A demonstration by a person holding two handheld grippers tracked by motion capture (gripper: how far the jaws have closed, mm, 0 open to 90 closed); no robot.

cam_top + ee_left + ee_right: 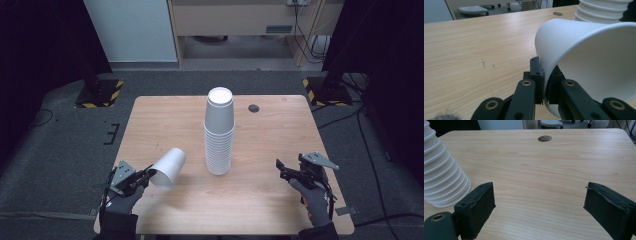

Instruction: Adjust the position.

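A tall stack of upside-down white paper cups (219,131) stands in the middle of the wooden table (165,120). My left gripper (148,174) is shut on the rim of a single white paper cup (168,167), held tilted above the table's front left. In the left gripper view the jaws pinch that cup's (584,62) wall at the rim, one inside and one outside, around my left gripper (545,86). My right gripper (281,169) stands open near the front right, nothing between its pads (477,207). The stack (441,175) shows at the left of the right gripper view.
A round cable hole (254,108) sits in the table's far right part. Black stands with yellow-striped bases (99,93) flank the far corners on the grey floor. Cabinets stand behind the table.
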